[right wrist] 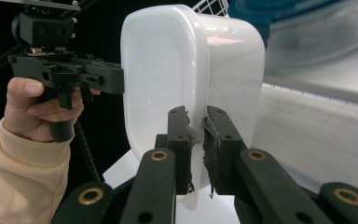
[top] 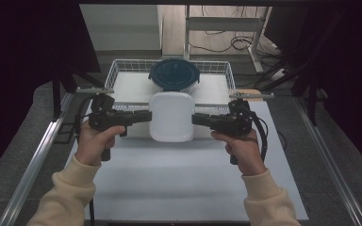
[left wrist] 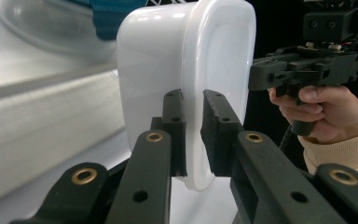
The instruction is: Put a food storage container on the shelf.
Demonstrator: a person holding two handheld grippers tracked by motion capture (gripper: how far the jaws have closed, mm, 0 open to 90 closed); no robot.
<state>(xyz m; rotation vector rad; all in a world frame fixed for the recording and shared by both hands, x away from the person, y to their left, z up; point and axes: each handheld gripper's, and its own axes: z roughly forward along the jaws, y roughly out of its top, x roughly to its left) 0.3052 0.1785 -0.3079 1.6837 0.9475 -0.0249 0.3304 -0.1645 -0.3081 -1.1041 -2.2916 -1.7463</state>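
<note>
A white rounded rectangular tub (top: pixel 171 115) hangs level above the table, held between both grippers just in front of the wire basket. My left gripper (top: pixel 145 116) is shut on the rim of the tub's left side, and its black jaws (left wrist: pixel 193 100) pinch that thin edge of the tub (left wrist: pixel 158 56). My right gripper (top: pixel 195 119) is shut on the opposite rim, its pads (right wrist: pixel 196 116) pressed on the tub (right wrist: pixel 168 70). Each gripper view also shows the other hand and its gripper beyond the tub.
A white wire basket (top: pixel 118 70) stands at the back of the white table (top: pixel 179 183), with a round container with a dark blue lid (top: pixel 173 74) inside. Metal rails (top: pixel 37 155) run along both sides. A desk frame and cables lie beyond.
</note>
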